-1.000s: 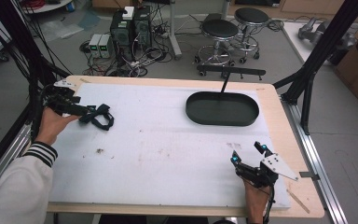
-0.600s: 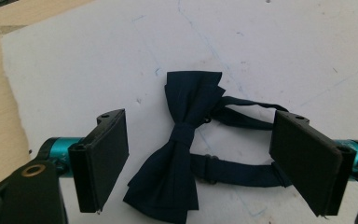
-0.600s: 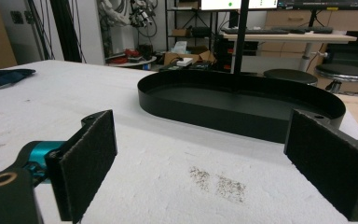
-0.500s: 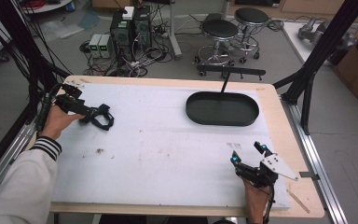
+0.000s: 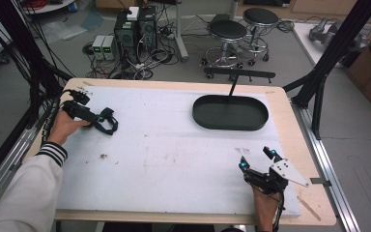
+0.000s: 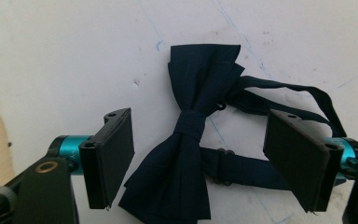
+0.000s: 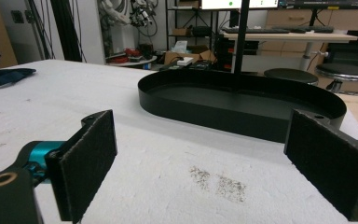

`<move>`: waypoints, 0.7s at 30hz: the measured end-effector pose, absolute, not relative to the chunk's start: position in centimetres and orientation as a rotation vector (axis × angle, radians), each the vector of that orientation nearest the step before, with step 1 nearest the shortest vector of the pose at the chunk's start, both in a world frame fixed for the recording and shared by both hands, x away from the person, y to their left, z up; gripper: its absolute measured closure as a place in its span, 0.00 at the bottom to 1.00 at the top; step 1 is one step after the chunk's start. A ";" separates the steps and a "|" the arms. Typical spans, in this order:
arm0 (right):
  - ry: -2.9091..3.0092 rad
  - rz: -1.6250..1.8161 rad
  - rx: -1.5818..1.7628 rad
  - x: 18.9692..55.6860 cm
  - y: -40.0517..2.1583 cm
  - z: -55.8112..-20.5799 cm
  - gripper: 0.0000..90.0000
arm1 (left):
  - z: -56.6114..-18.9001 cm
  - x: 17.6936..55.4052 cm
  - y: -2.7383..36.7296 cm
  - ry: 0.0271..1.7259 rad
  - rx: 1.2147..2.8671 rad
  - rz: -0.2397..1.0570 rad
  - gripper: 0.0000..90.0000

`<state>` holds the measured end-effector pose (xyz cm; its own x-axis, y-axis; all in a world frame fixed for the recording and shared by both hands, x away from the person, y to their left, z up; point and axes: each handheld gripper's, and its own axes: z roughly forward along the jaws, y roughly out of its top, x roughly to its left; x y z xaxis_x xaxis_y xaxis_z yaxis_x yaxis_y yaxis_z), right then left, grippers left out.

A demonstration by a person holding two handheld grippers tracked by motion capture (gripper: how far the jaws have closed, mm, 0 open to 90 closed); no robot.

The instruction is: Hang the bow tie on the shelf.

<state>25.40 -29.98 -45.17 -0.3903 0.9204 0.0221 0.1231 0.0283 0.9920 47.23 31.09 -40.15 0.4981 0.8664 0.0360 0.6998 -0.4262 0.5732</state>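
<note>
The left claw [image 6: 198,158] has just been narrowing, yet its jaws stand apart astride one navy bow tie [image 6: 191,140], which lies flat, pads clear of the cloth, near the desk's [image 5: 174,150] far-left edge. The right claw [image 5: 257,159], jaws apart and empty, hovers by the near-right edge. Between them the white surface lies open; one black oval tray [image 5: 230,112] sits far right.

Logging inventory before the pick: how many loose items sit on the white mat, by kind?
Navy bow tie: 1
Black oval tray: 1
Total: 2
</note>
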 end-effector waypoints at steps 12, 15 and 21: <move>1.600 1.441 1.071 25.4 -30.0 -45.2 0.09 | -41.1 47.7 30.6 1.321 2.287 0.488 0.44; 1.600 1.442 1.072 25.4 -30.0 -45.2 0.09 | -41.3 47.8 30.6 1.322 2.308 0.497 0.46; 1.600 1.439 1.066 25.4 -30.1 -45.2 0.09 | -41.4 47.9 30.6 1.306 2.301 0.495 0.50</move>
<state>25.43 -30.08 -45.17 -0.3956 0.9183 0.0135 0.1101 0.0329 0.9934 47.91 30.62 -41.38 0.4885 0.8681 0.0882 0.7081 -0.4534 0.5413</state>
